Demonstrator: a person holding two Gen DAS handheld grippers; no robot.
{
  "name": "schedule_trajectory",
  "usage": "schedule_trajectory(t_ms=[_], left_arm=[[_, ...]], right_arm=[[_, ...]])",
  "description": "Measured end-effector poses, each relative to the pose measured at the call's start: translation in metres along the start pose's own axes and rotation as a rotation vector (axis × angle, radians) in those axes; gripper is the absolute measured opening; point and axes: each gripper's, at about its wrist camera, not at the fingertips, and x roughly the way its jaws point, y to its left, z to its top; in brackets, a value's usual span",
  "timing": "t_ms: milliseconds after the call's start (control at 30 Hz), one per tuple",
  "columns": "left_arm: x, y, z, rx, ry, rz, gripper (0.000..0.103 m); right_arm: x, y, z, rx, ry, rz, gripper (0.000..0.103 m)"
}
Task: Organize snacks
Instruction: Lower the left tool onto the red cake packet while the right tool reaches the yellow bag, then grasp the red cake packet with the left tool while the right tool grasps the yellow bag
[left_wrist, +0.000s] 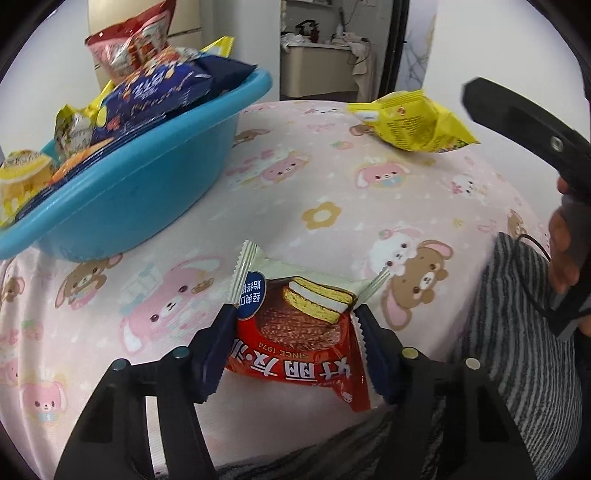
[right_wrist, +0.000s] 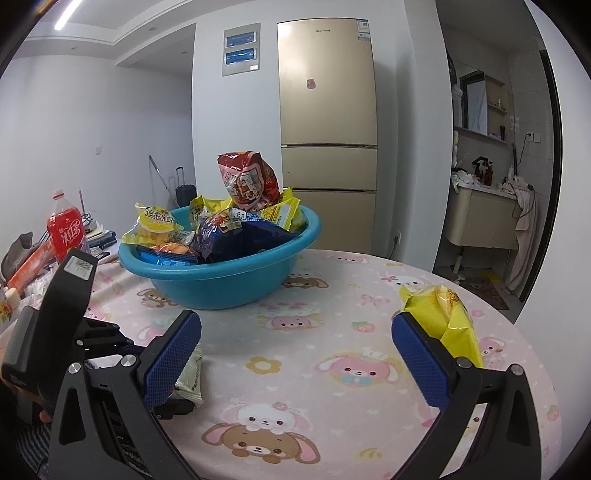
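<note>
A red chocolate-pie packet (left_wrist: 295, 343) with pale crimped ends lies on the pink cartoon tablecloth (left_wrist: 325, 177) near the front edge. My left gripper (left_wrist: 295, 317) is shut on it, one blue pad against each side. In the right wrist view only its pale end (right_wrist: 190, 376) shows, behind a finger. A blue basin (left_wrist: 147, 192) (right_wrist: 221, 288) heaped with snack bags stands at the back left. My right gripper (right_wrist: 295, 332) stands wide open over bare cloth, holding nothing. A yellow snack packet (right_wrist: 454, 317) (left_wrist: 410, 122) lies just beyond its right finger.
A red drink bottle (right_wrist: 66, 229) and clutter sit at the far left of the table. A gold fridge (right_wrist: 328, 129) stands behind the basin, with a doorway to a washroom on the right. A striped sleeve (left_wrist: 517, 314) lies along the table's near right edge.
</note>
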Motion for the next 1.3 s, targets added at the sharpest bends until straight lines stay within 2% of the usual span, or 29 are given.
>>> schedule_trajectory(t_ms=[167, 267, 367, 400, 467, 567, 733, 900, 1033, 1300], left_arm=[[-0.002, 0.001, -0.001, -0.007, -0.017, 0.011, 0.064], [-0.007, 0.002, -0.002, -0.022, -0.042, 0.024, 0.064], [-0.014, 0.004, -0.003, -0.032, -0.078, 0.036, 0.064], [-0.016, 0.005, -0.003, -0.033, -0.089, 0.037, 0.064], [-0.017, 0.004, -0.002, -0.034, -0.096, 0.036, 0.064], [-0.016, 0.004, -0.001, -0.037, -0.093, 0.043, 0.064], [-0.016, 0.004, -0.001, -0.046, -0.101, 0.051, 0.064], [-0.016, 0.005, -0.001, -0.054, -0.103, 0.055, 0.064], [-0.016, 0.004, -0.002, -0.055, -0.099, 0.057, 0.064], [-0.017, 0.001, -0.002, -0.051, -0.116, 0.073, 0.064]], right_arm=[[-0.001, 0.001, 0.001, -0.007, -0.001, 0.005, 0.103], [-0.004, -0.004, 0.003, -0.006, -0.006, 0.036, 0.103], [-0.017, -0.034, 0.003, 0.072, -0.051, 0.094, 0.103], [-0.021, -0.047, 0.004, 0.098, -0.057, 0.095, 0.103], [-0.025, -0.073, 0.005, 0.104, -0.062, 0.045, 0.103], [-0.022, -0.101, 0.007, 0.056, -0.014, -0.055, 0.103], [0.005, -0.115, 0.006, -0.051, 0.089, -0.083, 0.103], [0.042, -0.120, 0.007, -0.109, 0.154, -0.089, 0.103], [0.066, -0.110, 0.006, -0.176, 0.221, -0.082, 0.103], [0.102, -0.106, -0.005, -0.245, 0.352, -0.191, 0.103]])
